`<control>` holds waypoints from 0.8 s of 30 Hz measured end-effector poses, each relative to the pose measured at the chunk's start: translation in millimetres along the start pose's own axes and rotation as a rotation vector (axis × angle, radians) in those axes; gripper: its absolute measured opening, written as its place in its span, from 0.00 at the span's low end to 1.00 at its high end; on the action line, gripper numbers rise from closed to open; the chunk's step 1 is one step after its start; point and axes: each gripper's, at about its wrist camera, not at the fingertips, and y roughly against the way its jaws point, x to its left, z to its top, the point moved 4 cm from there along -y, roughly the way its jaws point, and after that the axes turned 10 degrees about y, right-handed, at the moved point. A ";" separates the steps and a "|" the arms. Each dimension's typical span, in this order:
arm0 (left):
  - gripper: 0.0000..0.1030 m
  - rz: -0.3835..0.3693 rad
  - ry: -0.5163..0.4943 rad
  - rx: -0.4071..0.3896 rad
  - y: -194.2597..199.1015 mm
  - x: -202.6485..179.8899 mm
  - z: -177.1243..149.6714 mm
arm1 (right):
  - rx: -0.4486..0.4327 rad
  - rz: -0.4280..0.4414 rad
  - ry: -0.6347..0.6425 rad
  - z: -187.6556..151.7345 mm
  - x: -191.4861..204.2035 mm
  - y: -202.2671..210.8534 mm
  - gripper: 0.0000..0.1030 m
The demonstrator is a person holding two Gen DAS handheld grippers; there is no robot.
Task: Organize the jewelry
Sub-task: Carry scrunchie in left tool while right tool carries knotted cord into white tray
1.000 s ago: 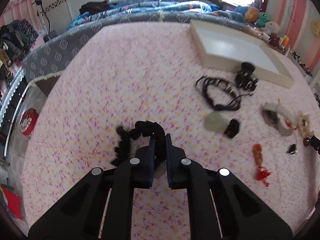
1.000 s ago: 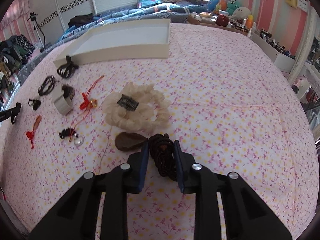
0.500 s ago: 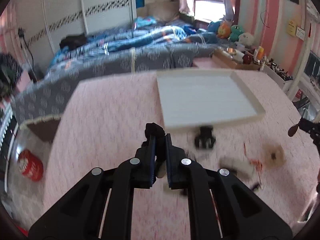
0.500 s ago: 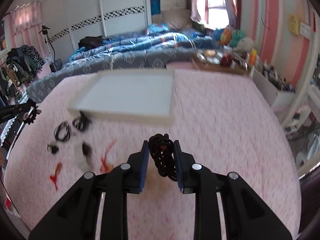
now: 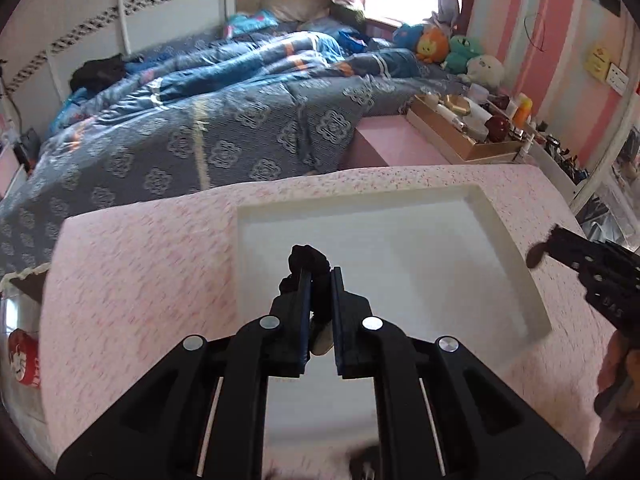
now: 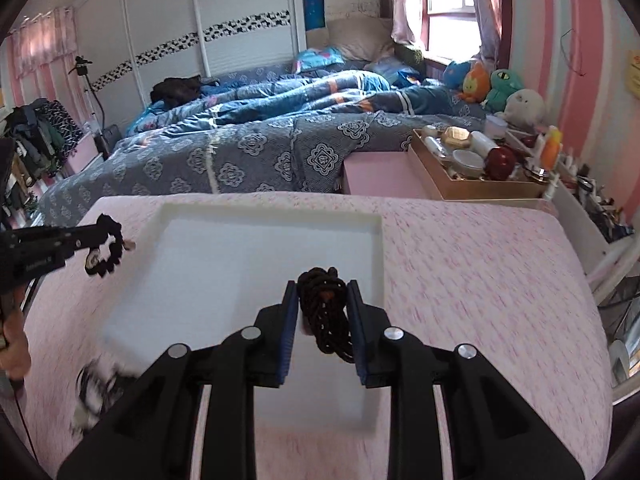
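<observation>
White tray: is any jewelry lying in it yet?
No. In the left wrist view the white tray shows a bare floor, and the black bead bracelet is clamped in the left gripper above it.

White tray (image 5: 516, 256), pink speckled cloth (image 5: 140, 280), black bracelet (image 6: 106, 252).

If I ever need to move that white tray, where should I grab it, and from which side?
Grip the white tray by its raised right rim, coming from the bare pink cloth: the wall is thin and upright, and nothing lies beside it.

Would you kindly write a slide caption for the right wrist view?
Right gripper carries a black braided cord above the white tray; left gripper brings a beaded bracelet.
</observation>
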 end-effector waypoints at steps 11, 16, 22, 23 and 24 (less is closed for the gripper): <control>0.07 0.024 0.051 0.103 -104.5 11.0 34.4 | 0.155 -0.011 -0.091 27.3 -21.5 -120.8 0.24; 0.07 0.077 0.025 0.131 -127.1 8.0 35.7 | 0.195 -0.028 -0.064 33.0 -20.3 -139.4 0.24; 0.07 0.091 0.008 0.173 -139.3 12.4 26.2 | 0.259 -0.071 -0.043 27.0 -15.4 -154.3 0.24; 0.08 0.093 0.010 0.177 -140.7 12.3 26.2 | 0.258 -0.072 -0.046 27.1 -15.7 -154.1 0.24; 0.09 0.093 0.010 0.176 -139.9 13.0 26.3 | 0.257 -0.069 -0.053 26.8 -16.7 -153.7 0.25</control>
